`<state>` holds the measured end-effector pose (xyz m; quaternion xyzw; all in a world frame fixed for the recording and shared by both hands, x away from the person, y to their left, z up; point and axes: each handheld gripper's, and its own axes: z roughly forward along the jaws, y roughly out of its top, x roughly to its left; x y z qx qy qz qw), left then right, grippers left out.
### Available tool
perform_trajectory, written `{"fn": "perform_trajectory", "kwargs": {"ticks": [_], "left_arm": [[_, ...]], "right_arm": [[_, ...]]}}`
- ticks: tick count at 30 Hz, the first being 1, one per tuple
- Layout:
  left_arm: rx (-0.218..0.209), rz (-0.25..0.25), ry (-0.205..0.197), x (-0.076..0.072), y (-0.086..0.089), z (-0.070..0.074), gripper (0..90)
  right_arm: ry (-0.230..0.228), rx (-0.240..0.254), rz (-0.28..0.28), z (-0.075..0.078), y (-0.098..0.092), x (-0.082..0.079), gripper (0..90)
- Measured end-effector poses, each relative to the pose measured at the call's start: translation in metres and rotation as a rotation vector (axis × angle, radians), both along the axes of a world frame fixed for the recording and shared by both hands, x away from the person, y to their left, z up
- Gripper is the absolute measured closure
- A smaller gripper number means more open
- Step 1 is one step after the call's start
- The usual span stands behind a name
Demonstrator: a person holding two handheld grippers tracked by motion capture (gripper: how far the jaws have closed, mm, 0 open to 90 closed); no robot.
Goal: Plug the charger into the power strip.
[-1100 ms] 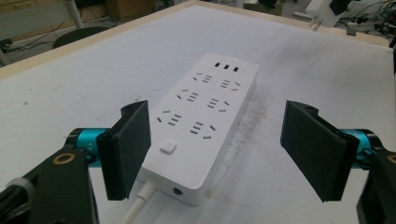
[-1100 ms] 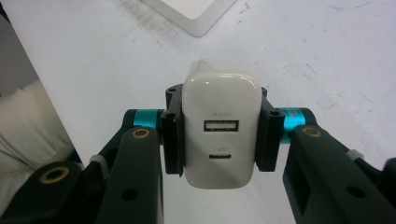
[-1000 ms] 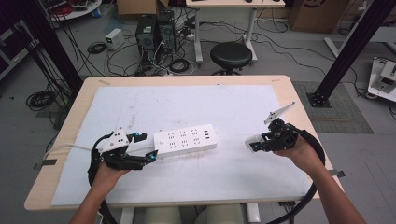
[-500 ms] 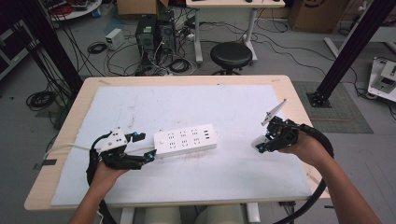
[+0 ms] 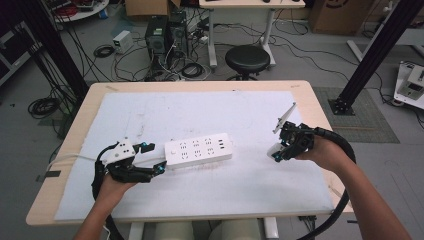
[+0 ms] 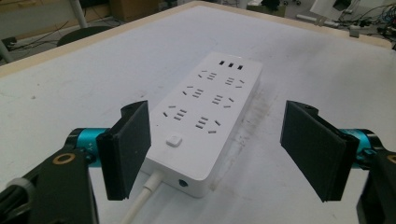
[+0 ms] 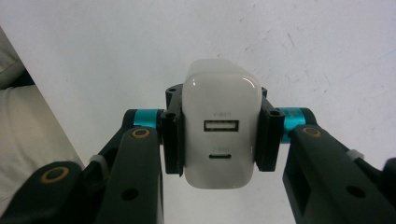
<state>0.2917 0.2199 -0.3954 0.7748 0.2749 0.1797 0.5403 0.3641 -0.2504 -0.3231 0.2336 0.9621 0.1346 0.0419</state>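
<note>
High view: my right gripper clamps a white USB charger; my left gripper's jaws stand apart around the power strip's near-left end.

The power strip is glossy white with rows of dark socket slots, a white cord and a white push button, and it lies on a white mat marked with faint grey scuffs, over a pale wood-coloured table. The charger is white too, with a silver-rimmed port above a small dark oval one. Both the left gripper and the right gripper are black with matt dark pads, turquoise collars and brass-coloured rivets.
</note>
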Motion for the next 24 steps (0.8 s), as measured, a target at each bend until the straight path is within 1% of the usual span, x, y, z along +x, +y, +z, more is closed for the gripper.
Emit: {"fn": "perform_trajectory", "kwargs": {"ticks": [2,7,10,11,13,14,15,18,20,22,24], "left_arm": [[-0.004,0.001,0.003,0.000,0.000,0.000,24.7],[-0.005,0.002,0.000,-0.001,0.002,-0.001,24.7],[-0.007,0.003,0.000,-0.002,0.003,-0.001,24.7],[-0.007,0.004,0.000,-0.002,0.004,-0.001,24.7],[-0.011,0.007,0.002,-0.003,0.005,-0.002,24.7],[-0.009,0.008,0.000,-0.003,0.006,-0.001,24.6],[-0.010,0.009,0.000,-0.003,0.006,-0.002,24.7],[-0.010,0.013,0.002,-0.004,0.008,-0.002,24.6],[-0.011,0.014,0.000,-0.005,0.009,-0.002,24.6],[-0.011,0.015,0.001,-0.005,0.011,-0.003,24.7],[-0.016,0.018,0.001,-0.006,0.011,-0.003,24.6]], "right_arm": [[0.003,-0.005,0.003,0.001,0.005,0.001,63.3],[-0.007,-0.021,0.035,0.004,0.017,0.006,63.3],[-0.001,-0.022,0.039,0.006,0.022,0.007,63.3],[-0.003,-0.024,0.057,0.007,0.027,0.010,63.3],[-0.005,-0.036,0.061,0.009,0.033,0.012,63.3],[-0.008,-0.036,0.077,0.011,0.037,0.014,63.3],[-0.002,-0.038,0.075,0.013,0.040,0.014,63.3],[-0.012,-0.033,0.105,0.017,0.050,0.020,63.3],[-0.005,-0.040,0.105,0.019,0.056,0.021,63.3],[-0.010,-0.042,0.128,0.020,0.063,0.024,63.3],[-0.004,-0.045,0.133,0.021,0.067,0.024,63.3]]}}
